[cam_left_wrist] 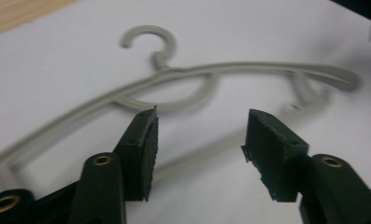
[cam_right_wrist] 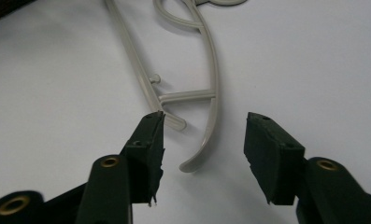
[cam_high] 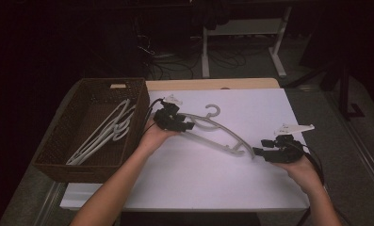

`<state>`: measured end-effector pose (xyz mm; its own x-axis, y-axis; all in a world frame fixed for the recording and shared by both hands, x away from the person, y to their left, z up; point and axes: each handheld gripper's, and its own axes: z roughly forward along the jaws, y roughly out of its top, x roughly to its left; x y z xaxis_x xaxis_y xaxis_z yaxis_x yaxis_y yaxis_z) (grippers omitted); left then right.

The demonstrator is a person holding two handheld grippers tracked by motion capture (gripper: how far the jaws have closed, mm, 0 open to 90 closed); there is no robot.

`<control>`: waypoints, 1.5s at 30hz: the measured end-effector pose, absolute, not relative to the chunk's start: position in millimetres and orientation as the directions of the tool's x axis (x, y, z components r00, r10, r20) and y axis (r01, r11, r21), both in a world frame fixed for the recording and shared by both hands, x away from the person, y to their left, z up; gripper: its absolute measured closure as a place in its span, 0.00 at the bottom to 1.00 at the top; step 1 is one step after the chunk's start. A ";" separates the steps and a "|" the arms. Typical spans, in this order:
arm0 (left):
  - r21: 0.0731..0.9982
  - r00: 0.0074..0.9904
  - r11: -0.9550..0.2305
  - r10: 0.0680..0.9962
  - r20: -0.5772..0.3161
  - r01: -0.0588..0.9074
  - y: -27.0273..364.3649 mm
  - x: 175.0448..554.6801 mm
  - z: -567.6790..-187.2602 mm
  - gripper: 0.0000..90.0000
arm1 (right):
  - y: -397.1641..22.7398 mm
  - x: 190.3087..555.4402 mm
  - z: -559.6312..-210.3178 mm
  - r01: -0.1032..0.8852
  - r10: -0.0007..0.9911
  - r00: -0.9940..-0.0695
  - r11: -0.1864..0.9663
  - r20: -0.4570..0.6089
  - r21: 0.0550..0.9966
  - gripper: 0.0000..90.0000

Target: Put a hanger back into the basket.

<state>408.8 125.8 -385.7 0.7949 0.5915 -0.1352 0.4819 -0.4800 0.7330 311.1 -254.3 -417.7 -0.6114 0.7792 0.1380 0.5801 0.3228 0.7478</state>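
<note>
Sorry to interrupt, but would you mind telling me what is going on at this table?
A person is working on a grey hanger that lies on the white table, with a hand-held gripper in each hand. The left hand-held gripper is at the hanger's left arm, jaws apart, gripping nothing. The right hand-held gripper faces the hanger's other end, also open. More hangers lie in the wicker basket at left.

Room is dim, esp. at the far side and left, where it goes nearly black. The table [cam_high: 269,101] has a white top w/ a strip of pale wood [cam_high: 213,84] along its far edge (lit brighter than anything else). Grey floor [cam_high: 349,141] around it. Behind stands a white frame w/ two legs [cam_high: 279,47] on feet, and loose dark cables [cam_high: 222,59] lie on the floor betw. them. A dark stand [cam_high: 347,89] at right.
</note>
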 end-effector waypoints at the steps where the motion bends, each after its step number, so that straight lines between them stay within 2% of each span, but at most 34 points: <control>1: 0.740 0.806 -0.479 0.574 -0.144 0.473 128.4 401.1 -386.4 0.45 | -254.4 312.1 -417.5 0.580 0.780 -0.611 0.323 0.137 0.748 0.56; 11: 0.757 0.844 -0.476 0.505 -0.181 0.447 148.1 357.0 -402.5 0.16 | -251.8 337.4 -416.1 0.594 0.792 -0.600 0.345 0.115 0.727 0.88; 15: 0.759 0.849 -0.476 0.493 -0.188 0.445 154.1 346.3 -407.2 0.12 | -247.9 353.8 -417.1 0.604 0.788 -0.603 0.351 0.122 0.715 0.99; 22: 0.754 0.855 -0.486 0.482 -0.191 0.442 158.8 336.2 -417.2 0.05 | -244.1 375.6 -430.9 0.631 0.802 -0.587 0.370 0.109 0.682 0.99; 27: 0.746 0.859 -0.505 0.481 -0.175 0.434 155.5 334.8 -419.9 0.02 | -239.4 377.4 -446.7 0.654 0.793 -0.602 0.422 0.095 0.627 0.99; 38: 0.734 0.858 -0.518 0.485 -0.171 0.439 154.0 335.0 -423.0 0.02 | -228.0 363.7 -448.8 0.616 0.729 -0.681 0.515 0.073 0.596 0.99; 45: 0.734 0.848 -0.510 0.503 -0.168 0.448 156.8 336.6 -422.1 0.02 | -216.7 340.3 -447.8 0.576 0.660 -0.746 0.577 0.084 0.579 0.99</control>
<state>336.6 156.8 -422.1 0.8476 0.5034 -0.1679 0.4484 -0.5103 0.7339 340.3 -216.7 -447.8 -0.7463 0.6603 0.0838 0.5758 0.5775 0.5787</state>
